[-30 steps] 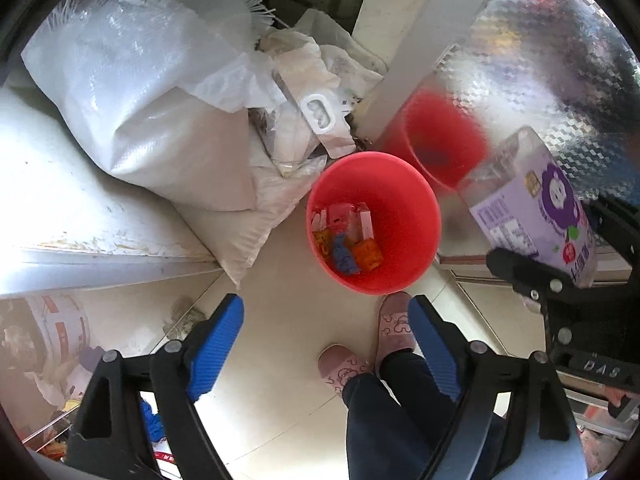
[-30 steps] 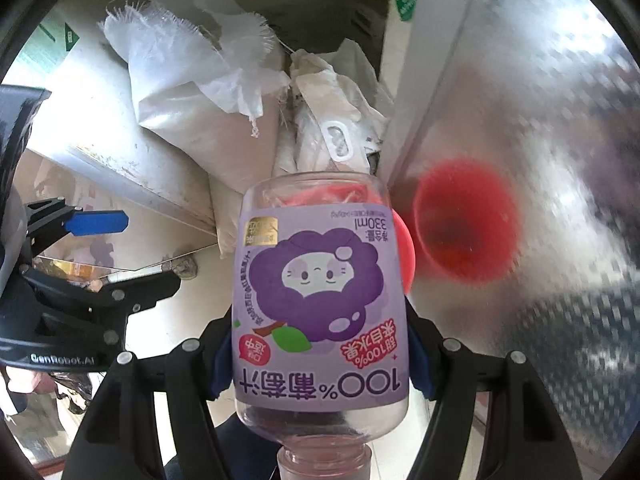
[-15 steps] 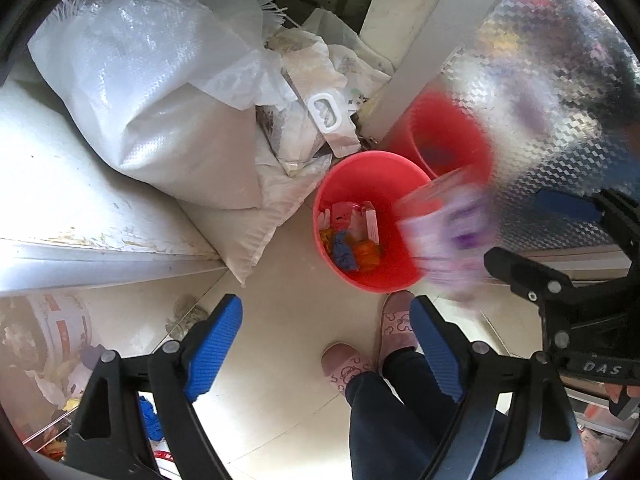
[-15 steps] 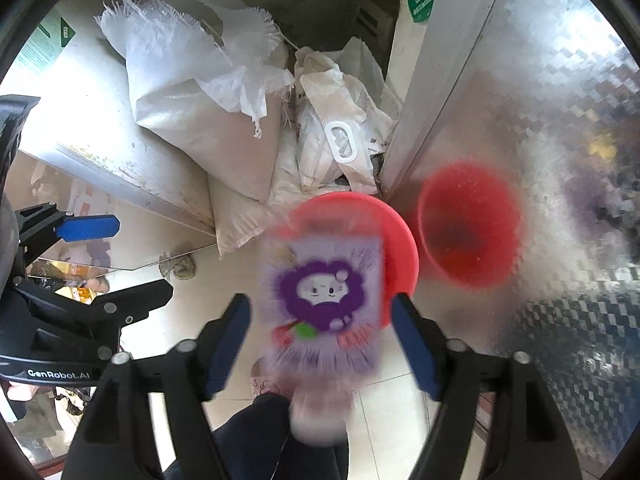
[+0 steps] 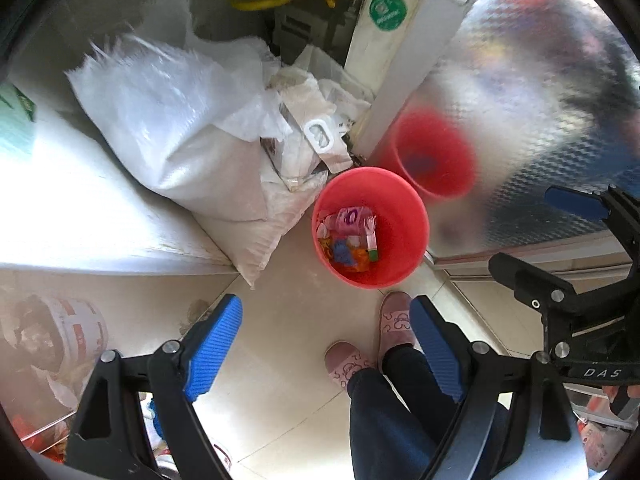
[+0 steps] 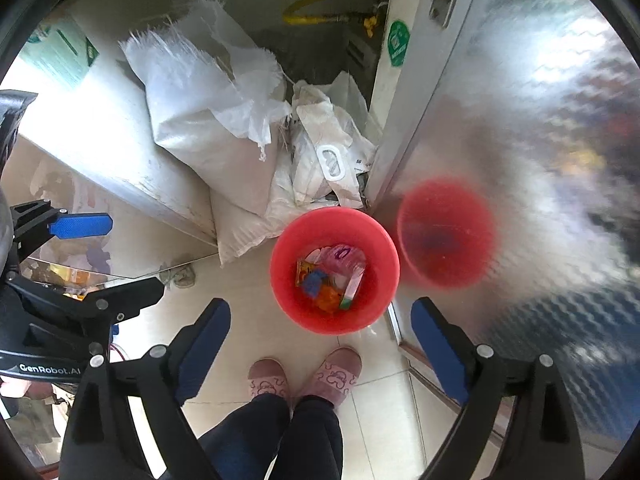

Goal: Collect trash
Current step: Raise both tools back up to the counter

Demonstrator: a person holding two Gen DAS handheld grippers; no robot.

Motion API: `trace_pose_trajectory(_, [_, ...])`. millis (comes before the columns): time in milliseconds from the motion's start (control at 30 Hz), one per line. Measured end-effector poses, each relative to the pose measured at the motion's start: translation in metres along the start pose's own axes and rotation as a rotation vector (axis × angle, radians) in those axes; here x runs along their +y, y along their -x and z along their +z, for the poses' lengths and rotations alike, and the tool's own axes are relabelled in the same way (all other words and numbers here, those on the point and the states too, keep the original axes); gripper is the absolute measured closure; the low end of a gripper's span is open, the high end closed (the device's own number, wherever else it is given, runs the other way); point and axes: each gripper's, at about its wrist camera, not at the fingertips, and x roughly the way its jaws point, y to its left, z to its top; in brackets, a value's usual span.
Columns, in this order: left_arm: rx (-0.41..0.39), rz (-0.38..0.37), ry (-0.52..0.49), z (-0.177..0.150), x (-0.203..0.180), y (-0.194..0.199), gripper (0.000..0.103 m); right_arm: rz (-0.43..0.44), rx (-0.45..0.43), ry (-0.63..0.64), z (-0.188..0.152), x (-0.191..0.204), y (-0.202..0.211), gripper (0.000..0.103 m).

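Dropped since a second ago: bottle [image 6: 344, 258] now down in red bin [image 6: 288, 280] among wrappers, label half buried, right gripper [image 6: 320, 340] jaws opening on nothing, left gripper [image 5: 326, 344] wide and empty too.

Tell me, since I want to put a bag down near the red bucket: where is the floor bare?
Bare tile lies left of the red bucket, between the sacks, the steel counter and the slippers. Behind the bucket it is crowded: sacks and bags piled against the metal door.
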Motion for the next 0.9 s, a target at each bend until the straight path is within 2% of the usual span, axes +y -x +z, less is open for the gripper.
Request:
trace_pose_trajectory(500, [-0.139,0.006,0.02,0.01,-0.014,0.175,0.019,-0.026,-0.159,-0.028,0.016,0.01,0.164,0.011])
trace_pose_trajectory(900, [-0.249,0.003,-0.03,0.046,-0.046,0.261,0.019,-0.102,-0.279,-0.081,0.031,-0.006,0.253,0.011])
